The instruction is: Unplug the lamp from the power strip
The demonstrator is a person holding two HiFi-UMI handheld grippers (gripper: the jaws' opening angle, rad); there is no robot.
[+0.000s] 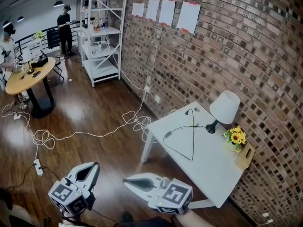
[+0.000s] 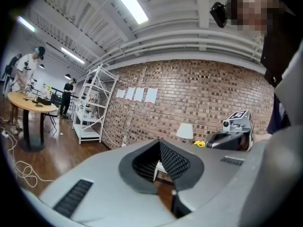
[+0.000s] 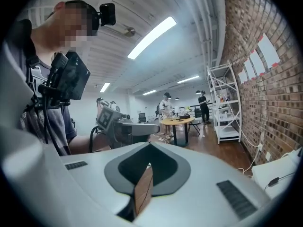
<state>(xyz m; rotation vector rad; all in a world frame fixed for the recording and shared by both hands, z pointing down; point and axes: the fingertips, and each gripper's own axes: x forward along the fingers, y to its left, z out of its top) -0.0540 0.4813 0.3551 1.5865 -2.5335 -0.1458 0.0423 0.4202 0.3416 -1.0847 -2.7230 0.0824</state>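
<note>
Facing bench (image 1: 213,164): left tongs (image 1: 93,167) and right tongs (image 1: 130,182) both closed, empty. We should open one, follow lamp (image 1: 225,107) cord (image 1: 192,141) to plug (image 1: 167,134), grip plug body.

Tabletop (image 1: 213,174) ahead on my right, against the brick wall (image 1: 227,46). On it: lamp (image 1: 225,106) at the wall side, flowers (image 1: 236,136) just beside it, nearer me; cable (image 1: 192,141) left of lamp. Shelf unit (image 1: 105,31) farther along wall; round table (image 1: 23,79) far left.
</note>
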